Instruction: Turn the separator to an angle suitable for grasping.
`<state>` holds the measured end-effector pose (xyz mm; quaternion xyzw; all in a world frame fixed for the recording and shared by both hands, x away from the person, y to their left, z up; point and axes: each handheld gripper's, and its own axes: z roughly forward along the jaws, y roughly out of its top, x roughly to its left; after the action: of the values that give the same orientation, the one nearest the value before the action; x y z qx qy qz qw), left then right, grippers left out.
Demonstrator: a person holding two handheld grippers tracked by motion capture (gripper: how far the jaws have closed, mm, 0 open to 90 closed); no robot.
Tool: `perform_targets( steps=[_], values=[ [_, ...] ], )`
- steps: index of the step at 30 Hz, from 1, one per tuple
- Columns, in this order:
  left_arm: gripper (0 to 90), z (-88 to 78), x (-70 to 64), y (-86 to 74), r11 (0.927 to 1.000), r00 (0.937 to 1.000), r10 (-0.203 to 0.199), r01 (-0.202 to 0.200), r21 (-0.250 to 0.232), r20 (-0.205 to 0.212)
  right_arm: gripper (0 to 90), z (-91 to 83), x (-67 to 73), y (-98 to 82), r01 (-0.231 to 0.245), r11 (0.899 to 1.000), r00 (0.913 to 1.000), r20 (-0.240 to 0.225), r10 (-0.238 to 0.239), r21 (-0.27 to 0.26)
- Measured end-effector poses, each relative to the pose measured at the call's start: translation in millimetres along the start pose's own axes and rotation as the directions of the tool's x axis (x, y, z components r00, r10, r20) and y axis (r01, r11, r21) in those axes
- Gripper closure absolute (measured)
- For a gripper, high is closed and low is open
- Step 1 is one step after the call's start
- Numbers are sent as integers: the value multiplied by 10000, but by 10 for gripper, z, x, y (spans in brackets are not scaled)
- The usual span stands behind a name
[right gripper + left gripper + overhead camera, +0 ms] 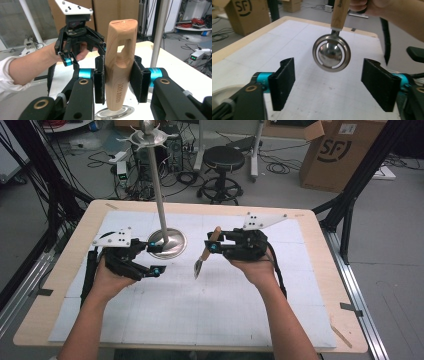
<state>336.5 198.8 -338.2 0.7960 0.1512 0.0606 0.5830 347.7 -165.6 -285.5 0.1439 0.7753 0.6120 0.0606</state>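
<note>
High view showed a wooden table [60, 270] under a white gridded mat [225, 310], with cables, a black stool [222, 170] and a cardboard box [340, 152] on the grey floor beyond. A metal stand [167, 240] rose left of centre. The right gripper [214, 247] clamped a wooden-handled scoop [206, 251] above the mat's middle. The left gripper [156, 259] stood open, holding nothing, near the stand's base.
</note>
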Motion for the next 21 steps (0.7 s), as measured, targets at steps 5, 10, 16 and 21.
perform_targets(
  steps=[5,10,16,21],
  values=[
    [198,-136,35,-15,10000,9990,-69,68,-24,-446,677,10,-98,160,127,9997,9999,78,-129,200],
    [160,-246,52,-42,10000,9979,-65,67,18,-645,677,35,-178,340,258,9987,9996,112,-263,435],
    [104,-313,60,-46,9999,9974,-55,45,-134,-722,676,113,-261,568,416,9961,9987,278,-439,781],
    [75,-359,66,-53,9997,9974,-113,96,-245,-713,676,177,-324,747,604,9938,9976,278,-633,937]
  ],
)
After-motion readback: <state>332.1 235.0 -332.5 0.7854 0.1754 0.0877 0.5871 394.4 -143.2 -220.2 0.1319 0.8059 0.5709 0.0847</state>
